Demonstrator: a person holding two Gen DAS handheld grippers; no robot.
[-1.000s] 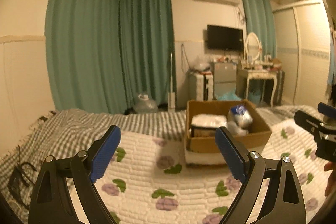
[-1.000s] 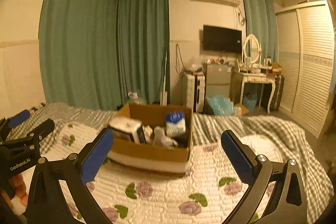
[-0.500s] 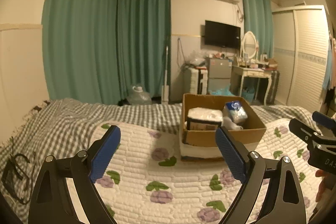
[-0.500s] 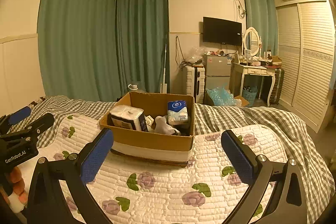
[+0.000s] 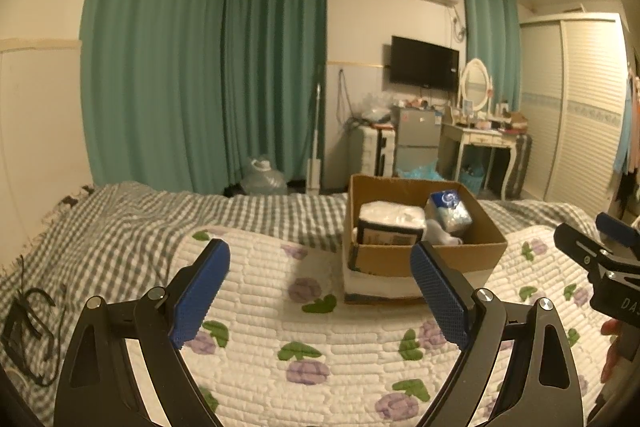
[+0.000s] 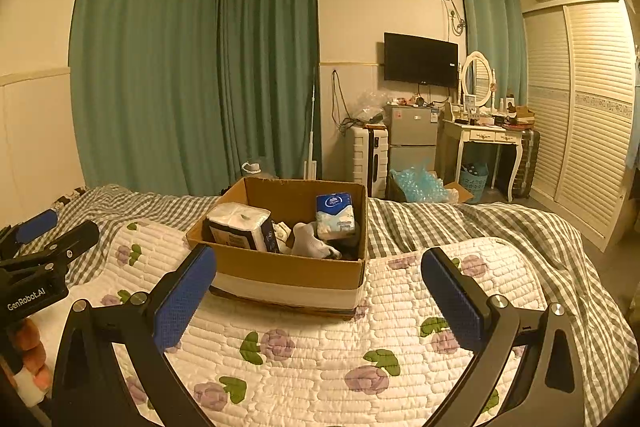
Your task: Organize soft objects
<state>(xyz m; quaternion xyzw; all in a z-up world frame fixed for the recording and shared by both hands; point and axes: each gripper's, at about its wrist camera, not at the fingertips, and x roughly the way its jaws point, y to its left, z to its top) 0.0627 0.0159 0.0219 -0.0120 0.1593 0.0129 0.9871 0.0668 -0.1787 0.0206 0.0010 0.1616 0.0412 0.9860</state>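
A brown cardboard box (image 6: 280, 269) stands on the floral quilt (image 6: 320, 347) of a bed. In it are a pack of toilet rolls (image 6: 240, 225), a blue tissue pack (image 6: 335, 215) and white socks (image 6: 310, 245). The box also shows in the left wrist view (image 5: 384, 261), ahead and to the right. My left gripper (image 5: 320, 291) is open and empty above the quilt (image 5: 260, 327). My right gripper (image 6: 318, 293) is open and empty, just short of the box's near wall. Each gripper shows at the edge of the other's view.
A grey checked blanket (image 5: 120, 227) covers the far and left side of the bed. A black cable (image 5: 32, 327) lies at the left edge. Beyond the bed are green curtains (image 6: 180, 67), a small fridge (image 6: 408, 139), a dressing table (image 6: 488, 139) and a wardrobe (image 6: 592, 107).
Both wrist views have tilted and lifted a little, so the box now sits lower and nearer in each view. Both grippers stay open and empty.
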